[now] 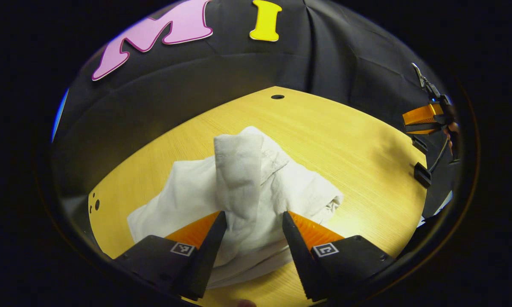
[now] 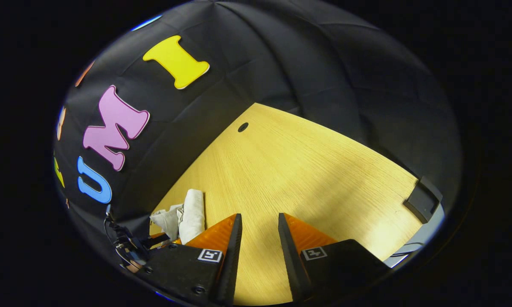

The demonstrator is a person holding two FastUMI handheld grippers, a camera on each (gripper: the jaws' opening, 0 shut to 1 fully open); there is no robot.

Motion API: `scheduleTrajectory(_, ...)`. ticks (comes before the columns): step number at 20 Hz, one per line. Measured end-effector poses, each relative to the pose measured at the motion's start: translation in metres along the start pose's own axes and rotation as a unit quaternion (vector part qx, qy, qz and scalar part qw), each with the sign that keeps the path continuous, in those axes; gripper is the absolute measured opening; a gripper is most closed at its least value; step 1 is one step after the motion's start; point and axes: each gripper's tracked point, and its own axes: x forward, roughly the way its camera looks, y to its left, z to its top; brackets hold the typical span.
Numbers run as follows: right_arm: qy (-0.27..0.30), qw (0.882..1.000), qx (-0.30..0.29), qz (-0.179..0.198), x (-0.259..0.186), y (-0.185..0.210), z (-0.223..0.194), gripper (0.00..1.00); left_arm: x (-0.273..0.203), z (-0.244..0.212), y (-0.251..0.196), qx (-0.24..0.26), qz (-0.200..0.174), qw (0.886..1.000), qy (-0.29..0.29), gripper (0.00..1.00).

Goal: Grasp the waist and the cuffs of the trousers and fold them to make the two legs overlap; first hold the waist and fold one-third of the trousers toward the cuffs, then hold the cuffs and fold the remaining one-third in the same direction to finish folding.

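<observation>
Jaws of both grippers stand released: left gripper (image 1: 254,217) hovers over the bundled white trousers (image 1: 239,187), right gripper (image 2: 258,219) over bare desk (image 2: 315,170) at three o'clock, suggesting folding is finished.

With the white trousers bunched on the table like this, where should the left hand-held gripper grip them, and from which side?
Probably the raised rolled ridge of the white cloth trousers, which stands above the crumpled heap. The left hand-held gripper is open, straddling its near end; come in from this near side, across the light wooden table.
</observation>
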Motion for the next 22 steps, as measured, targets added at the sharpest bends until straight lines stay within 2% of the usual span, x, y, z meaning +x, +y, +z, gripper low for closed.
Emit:
scheduleTrajectory(1, -0.009, 1.000, 0.004, -0.003, -0.005, -0.004, 0.001, 0.53, -0.005, 0.001, -0.002, 0.001, -0.004, 1.000, -0.003, 0.89)
scheduleTrajectory(7, -0.046, 0.998, 0.037, -0.018, -0.048, -0.008, -0.007, 0.53, -0.038, 0.004, -0.016, -0.011, -0.031, 0.999, -0.016, 0.93)
scheduleTrajectory(13, -0.051, 0.998, 0.027, 0.002, -0.077, 0.037, -0.038, 0.53, -0.083, 0.002, -0.011, -0.086, -0.057, 0.994, -0.041, 0.93)
scheduleTrajectory(14, -0.050, 0.998, 0.026, 0.012, -0.078, 0.050, -0.042, 0.44, -0.090, 0.001, -0.008, -0.097, -0.064, 0.992, -0.045, 0.94)
scheduleTrajectory(15, -0.049, 0.998, 0.023, 0.022, -0.079, 0.062, -0.046, 0.51, -0.099, -0.001, -0.004, -0.107, -0.066, 0.991, -0.051, 0.94)
scheduleTrajectory(16, -0.047, 0.998, 0.017, 0.029, -0.078, 0.074, -0.049, 0.64, -0.107, -0.004, 0.003, -0.117, -0.066, 0.989, -0.057, 0.95)
scheduleTrajectory(17, -0.045, 0.998, 0.010, 0.034, -0.076, 0.083, -0.052, 0.58, -0.117, -0.007, 0.011, -0.126, -0.062, 0.988, -0.061, 0.95)
scheduleTrajectory(18, -0.044, 0.998, 0.001, 0.041, -0.075, 0.096, -0.056, 0.68, -0.125, -0.011, 0.020, -0.136, -0.057, 0.987, -0.065, 0.95)
scheduleTrajectory(20, -0.040, 0.997, -0.010, 0.059, -0.073, 0.122, -0.062, 0.68, -0.140, -0.017, 0.039, -0.162, -0.044, 0.983, -0.071, 0.94)
scheduleTrajectory(21, -0.038, 0.997, -0.016, 0.069, -0.072, 0.136, -0.065, 0.77, -0.148, -0.021, 0.048, -0.177, -0.041, 0.980, -0.075, 0.95)
scheduleTrajectory(22, -0.036, 0.996, -0.022, 0.078, -0.070, 0.148, -0.067, 0.82, -0.155, -0.025, 0.056, -0.194, -0.039, 0.977, -0.081, 0.95)
